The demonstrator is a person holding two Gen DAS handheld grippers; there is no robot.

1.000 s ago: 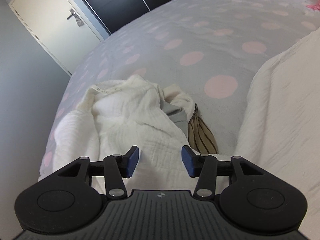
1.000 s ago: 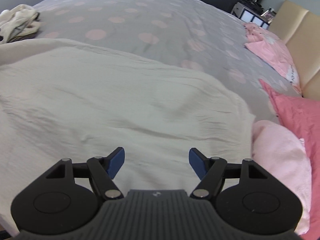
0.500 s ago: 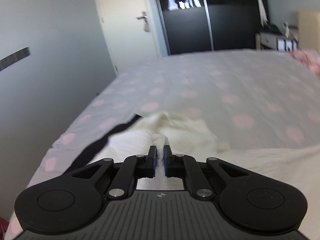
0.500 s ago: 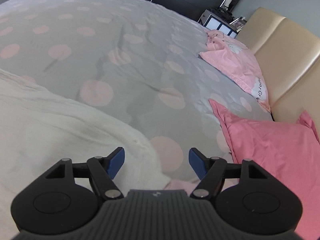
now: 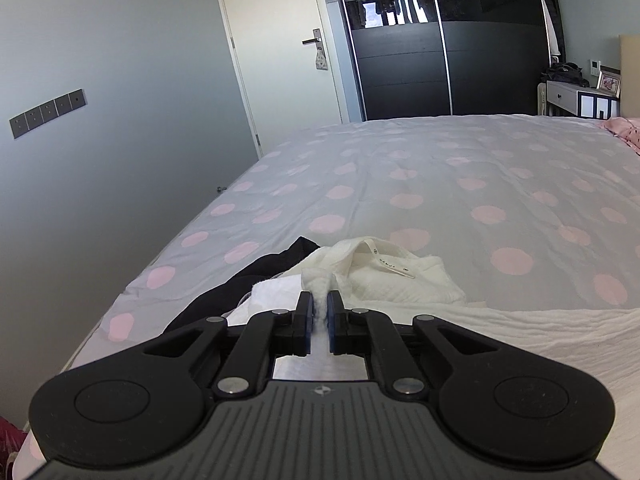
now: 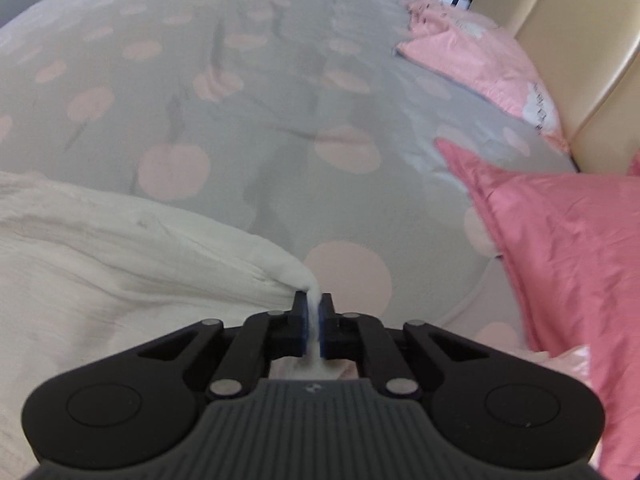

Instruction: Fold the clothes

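Observation:
A large cream crinkled cloth (image 6: 120, 272) lies spread over the near part of the bed. My right gripper (image 6: 314, 304) is closing on its right corner, and the pads pinch a bunched tip of the fabric. In the left wrist view the same cloth (image 5: 520, 332) runs off to the right. My left gripper (image 5: 319, 300) is shut on a tuft of white crinkled fabric at that cloth's left end. Whether this tuft belongs to the cloth or to the pile behind it, I cannot tell.
Behind the left gripper lies a crumpled white garment (image 5: 392, 280) with a neck label, and a black garment (image 5: 240, 284) beside it. The grey bedcover (image 5: 440, 180) has pink dots. Pink pillows (image 6: 568, 248) and a beige headboard (image 6: 580, 40) stand to the right.
The left gripper shut on white fabric, lifted and rolled level. The right gripper travelled right along the cloth to its corner and shut on it.

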